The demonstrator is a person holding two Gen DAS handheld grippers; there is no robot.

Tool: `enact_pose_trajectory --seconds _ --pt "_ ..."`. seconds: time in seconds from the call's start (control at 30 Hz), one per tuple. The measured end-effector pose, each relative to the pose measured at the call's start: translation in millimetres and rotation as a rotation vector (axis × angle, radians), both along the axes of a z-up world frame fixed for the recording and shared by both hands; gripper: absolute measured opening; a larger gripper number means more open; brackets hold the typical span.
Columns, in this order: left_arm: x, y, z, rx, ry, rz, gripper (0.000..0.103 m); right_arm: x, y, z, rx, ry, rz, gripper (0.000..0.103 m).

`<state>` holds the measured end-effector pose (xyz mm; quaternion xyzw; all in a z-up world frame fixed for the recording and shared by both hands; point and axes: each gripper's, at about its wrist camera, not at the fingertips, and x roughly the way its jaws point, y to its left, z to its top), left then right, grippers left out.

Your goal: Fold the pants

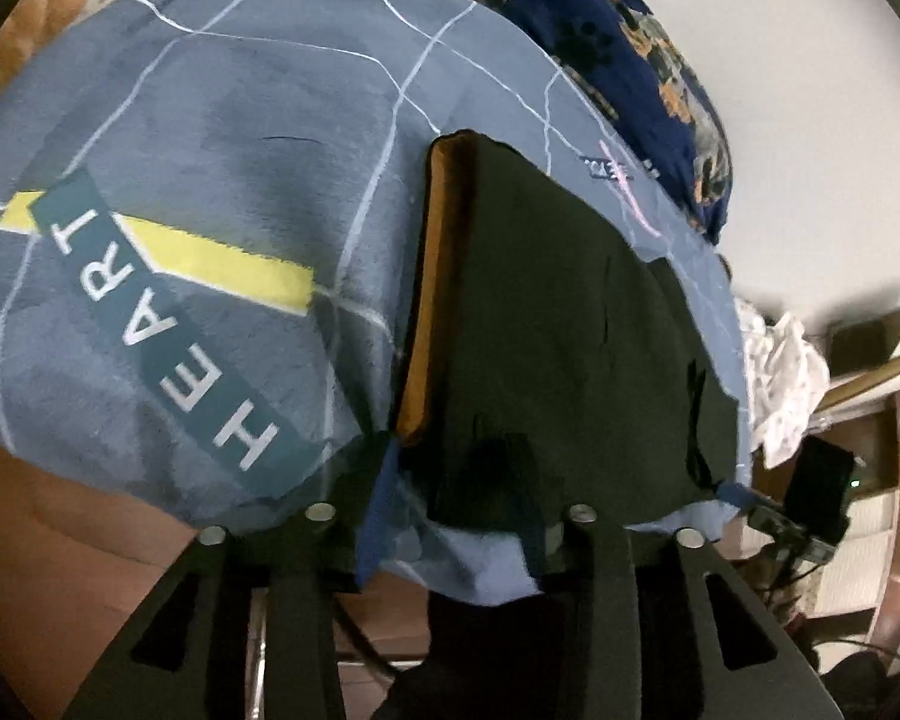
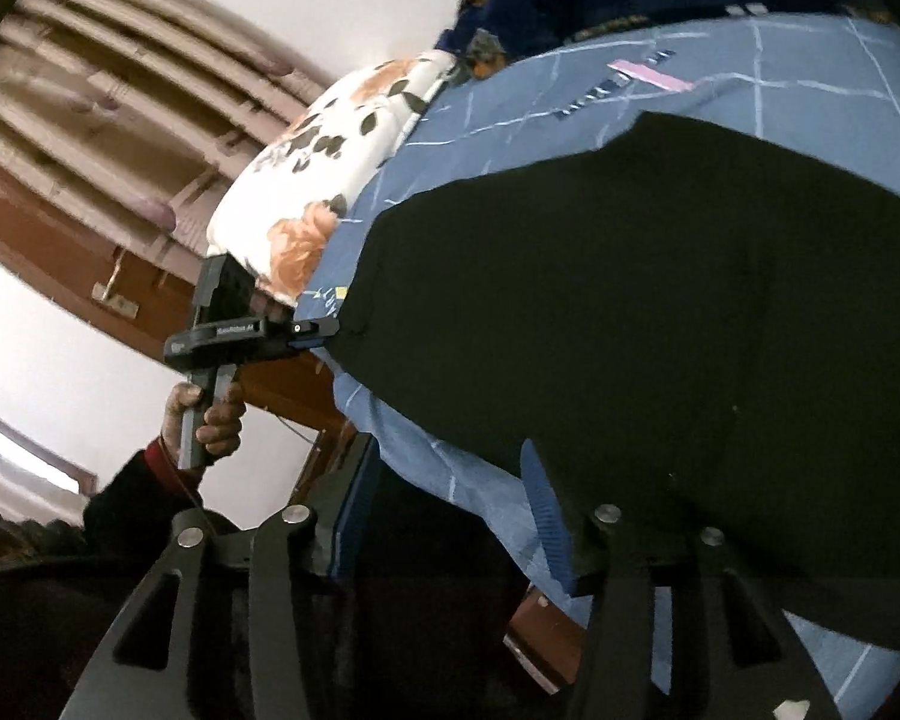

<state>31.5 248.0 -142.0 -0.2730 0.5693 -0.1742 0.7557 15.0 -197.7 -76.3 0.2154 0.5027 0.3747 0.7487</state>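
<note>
I see the dark pants [image 1: 570,324] lying folded on the blue bed cover [image 1: 210,120], their near edge just ahead of my left hand-held gripper [image 1: 456,516] and right hand-held gripper [image 2: 450,516], both partly open and gripping nothing, fingers apart from the cloth.

Pants [image 1: 558,324] lie flat on the bedspread [image 1: 210,138], at its near right edge; pillow [image 2: 330,180] and blanket [image 1: 648,60] apparently lie beyond them.
</note>
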Motion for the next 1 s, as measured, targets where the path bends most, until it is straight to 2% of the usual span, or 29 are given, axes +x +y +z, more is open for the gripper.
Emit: enact_pose_trajectory --seconds 0.13,0.17,0.23,0.4,0.5,0.57,0.63,0.73,0.8,0.87,1.0 --pt "4.8 -0.2 18.1 -0.097 -0.106 0.008 0.039 2.7 -8.5 -2.9 0.024 0.033 -0.053 0.054" --pt "4.4 -2.4 22.8 -0.089 -0.13 -0.005 0.039 3.2 -8.6 -2.6 0.024 0.034 -0.061 0.057" --pt "10.1 -12.4 24.6 0.006 -0.121 -0.029 0.039 4.2 -8.7 -2.9 0.03 0.036 -0.07 0.059" --pt "17.2 -13.1 21.0 0.066 -0.109 -0.022 0.039 4.5 -3.6 -6.5 0.039 0.052 -0.07 0.061" --pt "33.9 -18.6 14.0 0.051 -0.076 -0.051 0.044 4.3 0.7 -9.4 0.029 0.062 -0.063 0.062" --pt "39.6 -25.3 7.0 0.074 -0.064 -0.091 0.047 4.8 2.0 -10.5 0.032 0.07 -0.063 0.062" --pt "46.7 -33.5 2.0 0.101 -0.071 -0.125 0.047 3.5 2.4 -9.3 0.036 0.066 -0.065 0.062" --pt "51.8 -39.1 0.6 0.074 -0.089 -0.148 0.047 1.8 3.3 -6.0 0.041 0.057 -0.064 0.063" --pt "53.1 -42.6 0.4 0.101 -0.104 -0.153 0.042 1.3 4.0 -4.8 0.042 0.055 -0.064 0.063" --pt "51.2 -41.4 3.3 0.127 -0.113 -0.138 0.021 1.5 4.4 -4.6 0.046 0.054 -0.064 0.063" --pt "43.8 -35.8 21.7 0.059 -0.112 -0.068 0.013 5.3 7.0 -4.8 0.061 0.055 -0.067 0.063"
